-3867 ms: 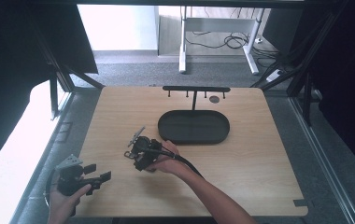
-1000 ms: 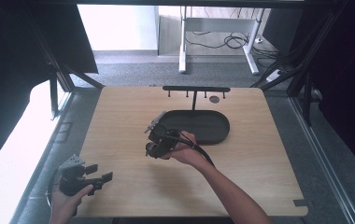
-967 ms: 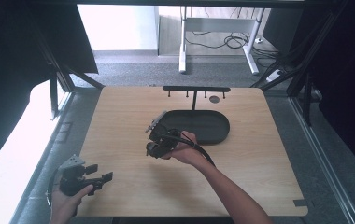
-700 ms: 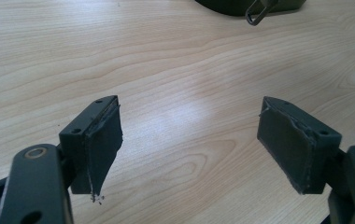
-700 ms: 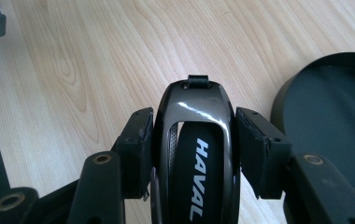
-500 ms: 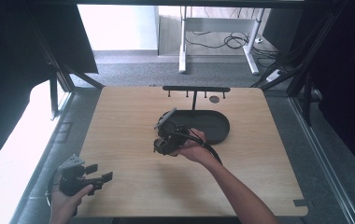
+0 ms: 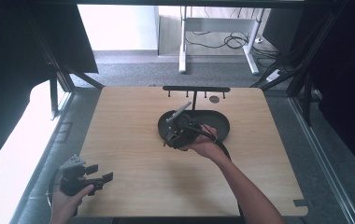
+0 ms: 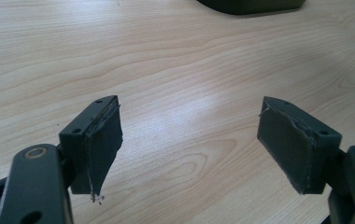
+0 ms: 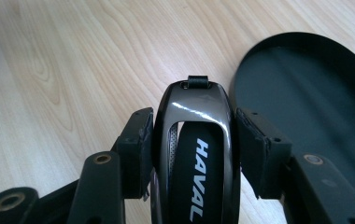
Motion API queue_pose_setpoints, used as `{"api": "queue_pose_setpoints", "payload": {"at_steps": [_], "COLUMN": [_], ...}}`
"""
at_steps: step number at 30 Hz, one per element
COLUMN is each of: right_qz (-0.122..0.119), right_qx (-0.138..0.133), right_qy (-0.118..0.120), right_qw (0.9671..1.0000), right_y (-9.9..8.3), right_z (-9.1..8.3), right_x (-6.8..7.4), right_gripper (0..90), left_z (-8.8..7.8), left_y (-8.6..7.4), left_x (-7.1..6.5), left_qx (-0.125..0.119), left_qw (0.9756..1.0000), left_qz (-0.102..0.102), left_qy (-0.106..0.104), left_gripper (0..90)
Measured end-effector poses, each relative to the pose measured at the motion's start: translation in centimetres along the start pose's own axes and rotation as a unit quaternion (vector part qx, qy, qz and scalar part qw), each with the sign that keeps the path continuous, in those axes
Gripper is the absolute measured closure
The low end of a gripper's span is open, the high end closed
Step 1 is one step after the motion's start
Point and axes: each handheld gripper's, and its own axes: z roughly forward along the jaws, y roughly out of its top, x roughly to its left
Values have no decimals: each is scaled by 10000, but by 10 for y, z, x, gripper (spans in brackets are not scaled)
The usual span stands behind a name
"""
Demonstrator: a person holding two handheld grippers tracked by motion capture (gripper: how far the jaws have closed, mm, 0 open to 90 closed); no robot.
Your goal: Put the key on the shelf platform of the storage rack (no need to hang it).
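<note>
Overhead, in the high view, the right gripper [image 7: 175,122] is over the left end of the dark oval tray [image 7: 222,127], near the middle of the wooden table [image 7: 133,140]. It holds a small dark object with a grey strip sticking out toward the back; the object is too small there to name. Behind the tray stands a black rack [image 7: 196,88] with small pegs. The left gripper [image 7: 102,177] rests at the near left corner of the table, held by the left hand [image 7: 66,203], well apart from the tray.

Next, in the left gripper view, the two black jaws stand wide apart with bare wood between them, so this gripper is released. The edge of the tray [image 8: 250,5] shows at the top.

Finally, in the right gripper view, the jaws are clamped on both sides of a glossy black car key fob [image 9: 196,140] with the word HAVAL on it. The fob is above the wood, just beside the rim of the tray [image 9: 306,93].
</note>
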Motion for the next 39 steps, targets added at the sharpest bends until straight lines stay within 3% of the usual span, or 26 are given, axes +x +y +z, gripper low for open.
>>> {"api": "queue_pose_setpoints", "payload": {"at_steps": [13,39], "right_qz": [196,615], "right_qx": [-92,-43], "right_qy": [-135,-359], "right_qw": [9997,9975], "right_y": [-7,-23], "right_z": [-12,-19], "right_x": [-20,-59], "right_gripper": [491,491], "left_z": [1,2], "left_y": [0,0], "left_x": [0,0], "left_qx": [8,43], "left_qw": [10000,10000], "left_qz": [-3,9], "left_qy": [-1,-4], "left_gripper": [221,221]}}
